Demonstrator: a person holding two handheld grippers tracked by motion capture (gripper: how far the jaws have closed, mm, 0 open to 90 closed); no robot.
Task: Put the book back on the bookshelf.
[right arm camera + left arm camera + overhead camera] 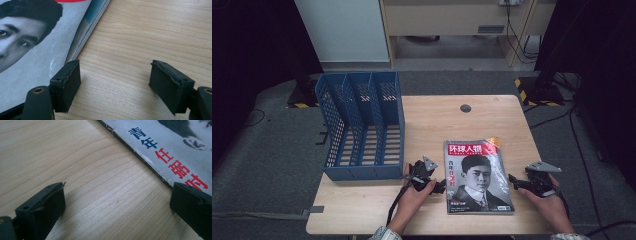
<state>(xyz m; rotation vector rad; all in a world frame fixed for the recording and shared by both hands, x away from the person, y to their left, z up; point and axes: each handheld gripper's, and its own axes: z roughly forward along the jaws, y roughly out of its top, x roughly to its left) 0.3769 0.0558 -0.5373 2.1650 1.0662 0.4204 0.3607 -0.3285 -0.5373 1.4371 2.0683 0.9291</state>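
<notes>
thin, floppy, glossy magazine (478, 177) flat on the bench (432, 120) between both hand-held grippers, left (438, 187) and right (513, 181) open, empty; likely best pinched at the stiffer spine edge.

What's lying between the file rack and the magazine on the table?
In the high view, the left gripper and the hand holding it sit between the blue file rack and the magazine; otherwise, bare wood.
</notes>
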